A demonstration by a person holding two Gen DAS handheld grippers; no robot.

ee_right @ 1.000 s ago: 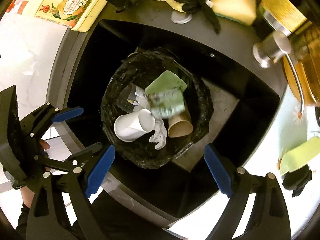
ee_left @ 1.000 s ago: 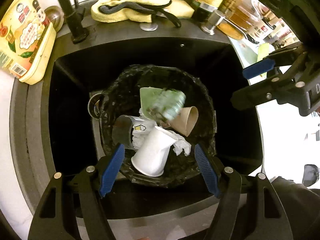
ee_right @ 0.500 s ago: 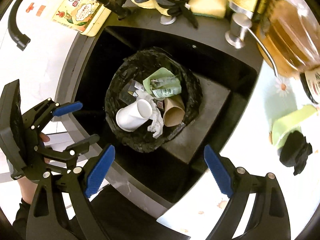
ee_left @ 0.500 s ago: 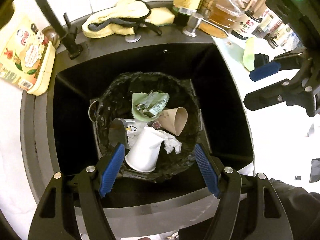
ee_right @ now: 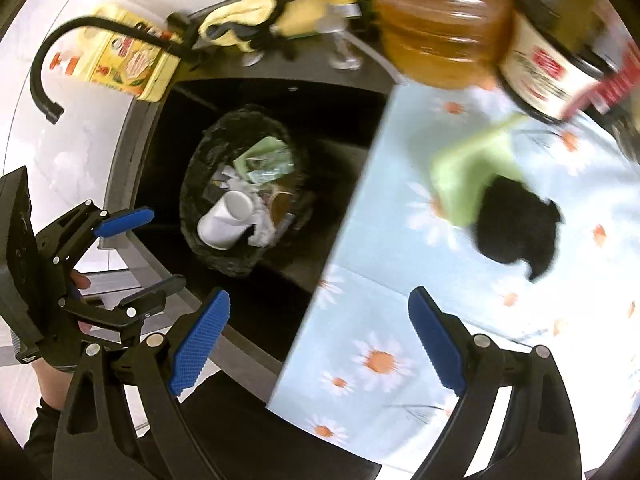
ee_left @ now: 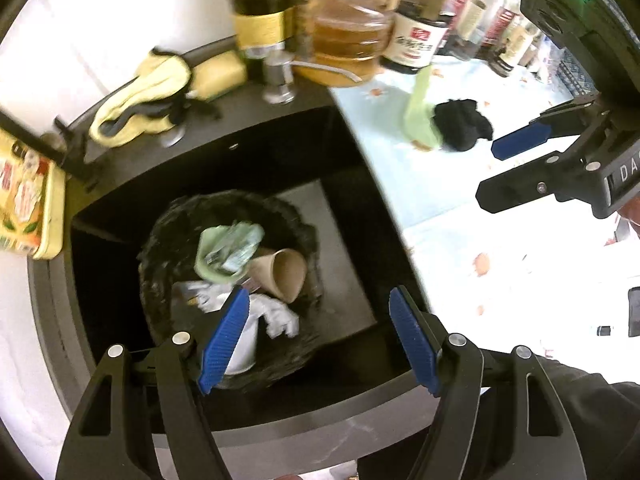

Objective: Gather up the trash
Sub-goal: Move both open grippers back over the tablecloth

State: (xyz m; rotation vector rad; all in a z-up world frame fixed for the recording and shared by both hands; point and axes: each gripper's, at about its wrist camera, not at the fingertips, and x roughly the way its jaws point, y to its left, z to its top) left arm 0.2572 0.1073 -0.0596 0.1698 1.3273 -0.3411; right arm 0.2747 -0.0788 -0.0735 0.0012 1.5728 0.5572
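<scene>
A bin lined with a black bag (ee_left: 160, 248) (ee_right: 192, 196) sits in the black sink (ee_left: 280, 136). It holds a white cup (ee_right: 226, 220), a brown paper cup (ee_left: 284, 272), a green wrapper (ee_left: 228, 248) and crumpled tissue (ee_left: 280, 316). On the daisy cloth (ee_right: 372, 320) lie a green sheet (ee_right: 468, 172) (ee_left: 418, 116) and a black crumpled lump (ee_right: 516, 224) (ee_left: 462, 124). My left gripper (ee_left: 320, 336) is open and empty above the sink's front. My right gripper (ee_right: 318, 344) is open and empty over the cloth's edge; it also shows in the left wrist view (ee_left: 516, 168).
Oil and sauce bottles (ee_left: 348, 36) stand at the back. A yellow cloth (ee_left: 140, 96) and sponge (ee_left: 218, 74) lie behind the sink. A yellow detergent bottle (ee_right: 128, 64) and black faucet (ee_right: 44, 76) are at the left.
Both grippers have swung right and pulled back from the bin; the right one now looks over the daisy cloth. The green wrapper that was falling now rests in the bin.
</scene>
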